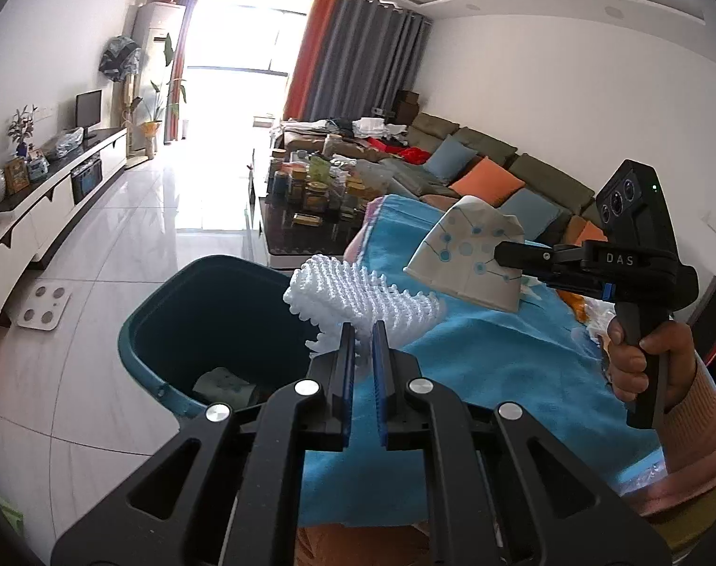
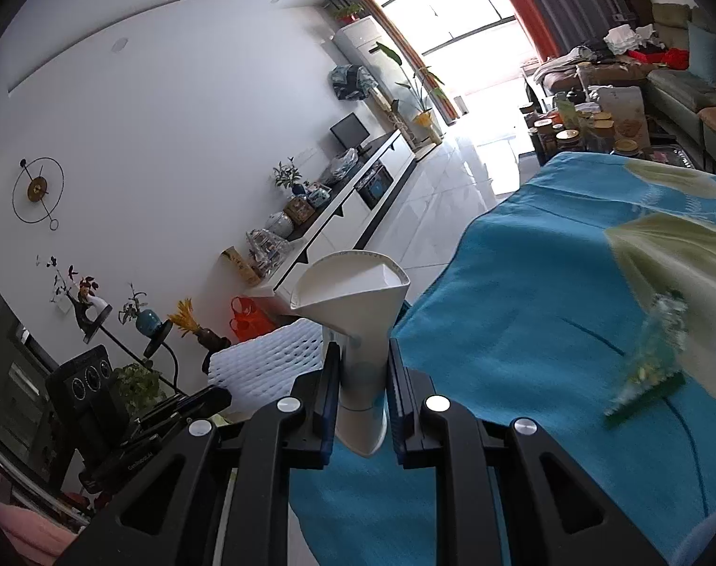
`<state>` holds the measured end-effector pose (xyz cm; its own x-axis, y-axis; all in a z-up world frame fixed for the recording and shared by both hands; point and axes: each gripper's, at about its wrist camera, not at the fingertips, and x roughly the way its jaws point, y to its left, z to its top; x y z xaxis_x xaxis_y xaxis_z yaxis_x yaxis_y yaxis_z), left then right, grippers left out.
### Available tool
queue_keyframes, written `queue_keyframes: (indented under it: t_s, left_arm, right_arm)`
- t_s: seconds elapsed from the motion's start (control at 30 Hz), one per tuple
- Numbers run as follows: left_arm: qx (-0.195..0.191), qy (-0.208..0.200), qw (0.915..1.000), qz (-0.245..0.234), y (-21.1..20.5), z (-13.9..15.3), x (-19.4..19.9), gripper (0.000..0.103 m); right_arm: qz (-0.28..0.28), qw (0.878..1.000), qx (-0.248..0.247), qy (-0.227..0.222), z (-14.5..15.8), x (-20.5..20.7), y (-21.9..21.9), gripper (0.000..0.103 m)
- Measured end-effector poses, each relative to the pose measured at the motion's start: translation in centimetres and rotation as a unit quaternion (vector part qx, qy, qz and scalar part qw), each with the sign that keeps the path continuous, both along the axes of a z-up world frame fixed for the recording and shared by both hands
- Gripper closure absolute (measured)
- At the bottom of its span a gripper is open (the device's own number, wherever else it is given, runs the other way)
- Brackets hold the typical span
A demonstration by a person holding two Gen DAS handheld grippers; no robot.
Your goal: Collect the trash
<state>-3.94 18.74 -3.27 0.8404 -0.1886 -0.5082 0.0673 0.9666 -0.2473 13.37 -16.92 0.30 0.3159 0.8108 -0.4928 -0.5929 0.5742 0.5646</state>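
Seemingly, from the left wrist, the left gripper (image 1: 363,344) pinches a white foam fruit net (image 1: 358,295) beside the dark teal plastic bin (image 1: 169,325)'s far rim; released there, it may miss and land on the blue floral tablecloth (image 1: 475,377). From the right wrist, the right gripper (image 2: 361,375) clamps a crushed white paper cup (image 2: 358,311), while a clear green-edged wrapper (image 2: 650,368) lies uncollected on the tablecloth.

Left gripper (image 1: 363,330): matte black linkage arms with round silver screws (image 1: 306,387) and blue-edged fingers (image 1: 380,377). Right gripper (image 1: 499,253): black pistol-grip body lettered "DAS" (image 1: 620,259), with a blue tab below the lettering, what appeared to be three lenses and a green light above it. The hand (image 1: 640,368) showed bare skin and a pink knitted sleeve (image 1: 692,453).
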Motion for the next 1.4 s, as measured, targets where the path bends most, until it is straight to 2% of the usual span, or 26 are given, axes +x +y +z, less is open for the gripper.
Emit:
queue_keyframes:
  t_s: [0.53, 1.4]
  left_arm:
    - [-0.002, 0.022, 0.9989, 0.041, 1.6, -1.2, 0.4, 0.095]
    - [-0.01, 0.075, 0.9926, 0.095, 3.7, -4.5, 4.1, 0.095]
  right_arm:
    - [0.031, 0.999, -0.017, 0.006, -0.6, 1.5, 4.3, 0.086]
    - [0.049, 0.997, -0.064, 0.014, -2.6, 3.7, 11.8, 0.086]
